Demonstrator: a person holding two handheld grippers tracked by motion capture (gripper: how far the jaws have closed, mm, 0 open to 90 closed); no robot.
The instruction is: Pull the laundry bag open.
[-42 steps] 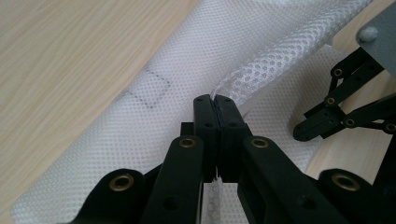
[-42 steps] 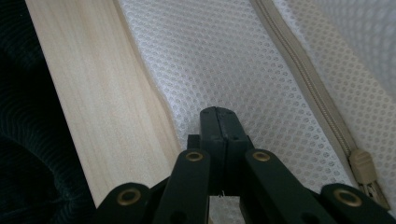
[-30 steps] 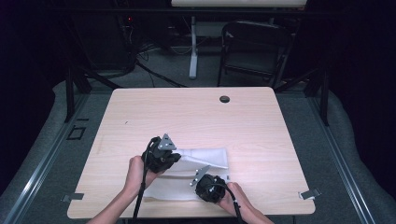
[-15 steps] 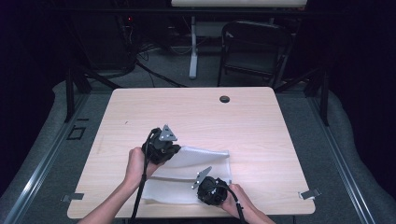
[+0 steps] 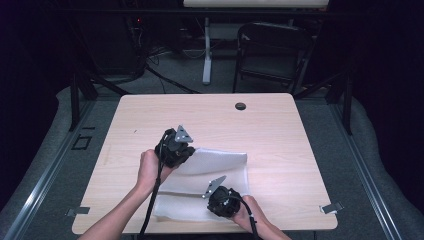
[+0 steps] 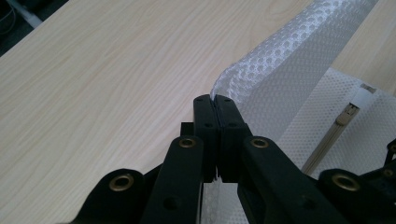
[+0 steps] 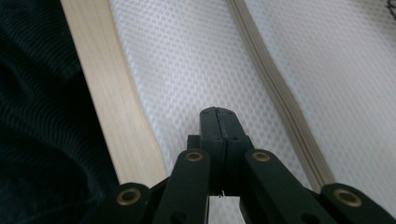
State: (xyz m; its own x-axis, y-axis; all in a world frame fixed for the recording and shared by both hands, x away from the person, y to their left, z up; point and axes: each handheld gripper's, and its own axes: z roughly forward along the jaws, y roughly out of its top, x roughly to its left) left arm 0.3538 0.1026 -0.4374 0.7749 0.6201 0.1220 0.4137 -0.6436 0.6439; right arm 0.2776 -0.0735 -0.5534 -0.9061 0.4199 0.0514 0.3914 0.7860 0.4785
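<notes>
A white mesh bag [image 5: 220,165] lies on the front half of the wooden table [image 5: 150,115]. My left gripper [image 5: 189,152] is shut on the bag's far left edge and holds that edge raised off the table. In the left gripper view the mesh [image 6: 289,60] comes out from between the closed jaw tips of the left gripper [image 6: 214,100], with a beige zipper [image 6: 341,121] beyond. My right gripper [image 5: 214,199] is over the bag's front part. Its jaws are shut, and in the right gripper view the right gripper [image 7: 218,111] rests its tips on flat mesh [image 7: 187,60] beside the zipper strip [image 7: 275,79].
The table's front edge [image 7: 107,93] runs close beside the right gripper, with dark floor past it. A round black grommet [image 5: 241,106] sits near the table's far edge. A dark chair [image 5: 270,50] and cables stand behind the table.
My left gripper has risen and moved away from the front edge, pulling the bag's edge up with it. The right gripper has stayed about where it was.
</notes>
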